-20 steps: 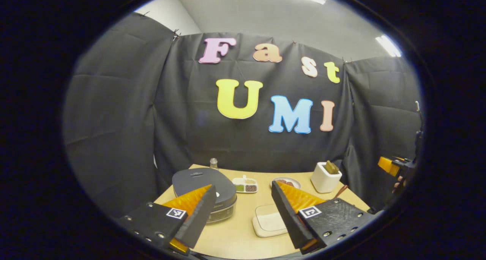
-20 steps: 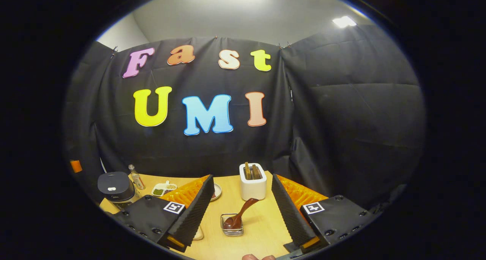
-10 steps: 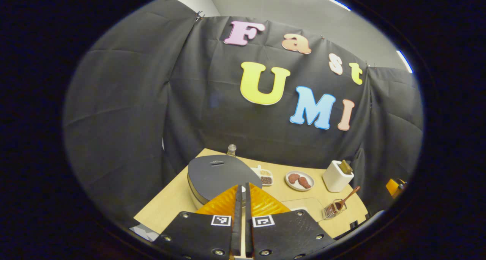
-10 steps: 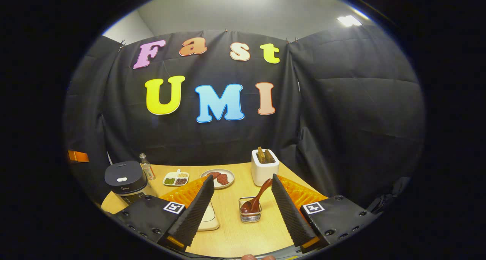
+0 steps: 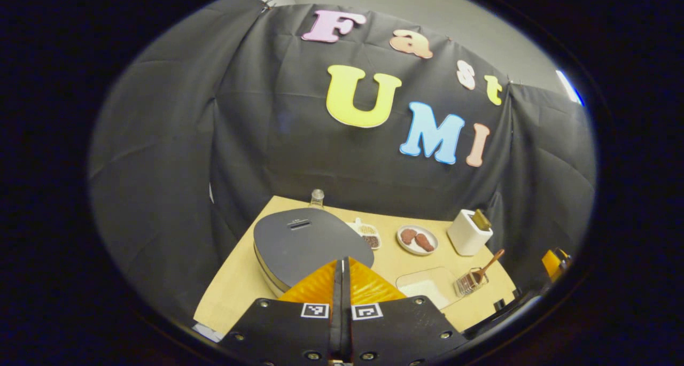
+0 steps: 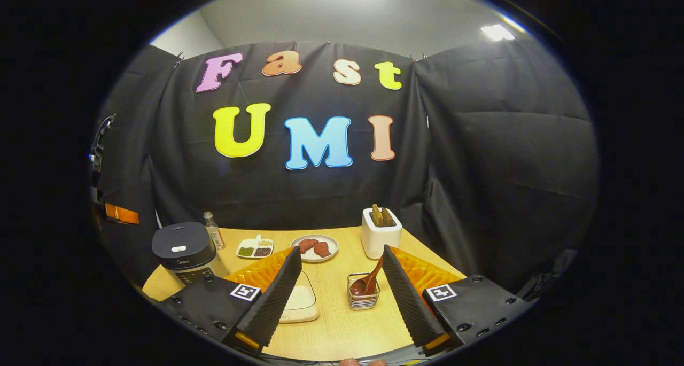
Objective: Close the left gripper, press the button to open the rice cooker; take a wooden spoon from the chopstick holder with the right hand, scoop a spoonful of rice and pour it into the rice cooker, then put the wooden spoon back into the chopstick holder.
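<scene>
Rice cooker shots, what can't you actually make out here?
- Left gripper view: the shut left gripper covers the front edge of the rice cooker, so any contact is hidden.
- Right gripper view: the cooker's white button is too small to judge.
- Right gripper view: the wooden spoon hides what the wire chopstick holder contains.

Left gripper view sat just above the rice cooker (image 5: 307, 243) lid, tilted down, facing the back wall. Right gripper view hung back from the table (image 6: 342, 323) near edge, facing the wall; cooker (image 6: 181, 248) at 9 o'clock. Both shared the chopstick holder (image 5: 469, 283) (image 6: 364, 294) and white box (image 5: 467, 235) (image 6: 380, 235).
</scene>
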Demonstrator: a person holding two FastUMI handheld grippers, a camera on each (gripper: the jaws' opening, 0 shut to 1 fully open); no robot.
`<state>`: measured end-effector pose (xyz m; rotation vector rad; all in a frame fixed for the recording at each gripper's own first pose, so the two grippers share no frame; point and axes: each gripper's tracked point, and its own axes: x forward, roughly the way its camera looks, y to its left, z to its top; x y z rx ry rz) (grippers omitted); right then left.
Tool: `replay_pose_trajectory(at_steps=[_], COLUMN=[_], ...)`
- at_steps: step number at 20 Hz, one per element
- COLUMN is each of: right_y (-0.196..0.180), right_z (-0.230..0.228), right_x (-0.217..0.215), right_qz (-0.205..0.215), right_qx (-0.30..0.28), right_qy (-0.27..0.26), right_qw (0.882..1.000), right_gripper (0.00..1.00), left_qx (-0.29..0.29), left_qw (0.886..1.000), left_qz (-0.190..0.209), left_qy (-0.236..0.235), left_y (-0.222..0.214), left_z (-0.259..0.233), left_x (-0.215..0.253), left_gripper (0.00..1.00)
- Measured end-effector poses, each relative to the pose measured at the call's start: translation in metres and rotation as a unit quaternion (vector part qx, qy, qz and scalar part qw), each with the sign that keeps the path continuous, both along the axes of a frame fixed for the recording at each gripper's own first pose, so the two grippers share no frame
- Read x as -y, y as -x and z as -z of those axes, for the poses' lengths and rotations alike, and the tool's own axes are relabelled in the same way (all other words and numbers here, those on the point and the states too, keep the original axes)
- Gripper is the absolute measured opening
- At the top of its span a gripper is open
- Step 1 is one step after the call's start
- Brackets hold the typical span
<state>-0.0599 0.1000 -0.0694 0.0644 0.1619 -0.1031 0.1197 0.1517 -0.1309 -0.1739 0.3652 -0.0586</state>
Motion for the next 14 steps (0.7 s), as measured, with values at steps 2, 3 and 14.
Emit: replay_pose_trajectory(at_steps=[2,3,14], right_y=[0.003,0.004,0.03], right_z=[-0.001,-0.002,0.007], right_x=[-0.001,-0.001,0.016], right_qz=[0.005,0.008,0.064], right_qx=[0.0,0.002,-0.017], right_qy=[0.001,0.003,0.024], right_qw=[1.0,1.0,0.998], right_gripper=[0.97,0.97,0.96], left_qx=[-0.015,-0.024,-0.111], left_qw=[1.0,0.999,0.99], left_qz=[0.017,0.027,0.089], left_qy=[-0.008,-0.015,-0.017], left_y=[-0.016,-0.026,-0.088], left_z=[0.009,0.017,0.095], left_x=[0.001,0.003,0.025], left_gripper=[0.0,0.01,0.0])
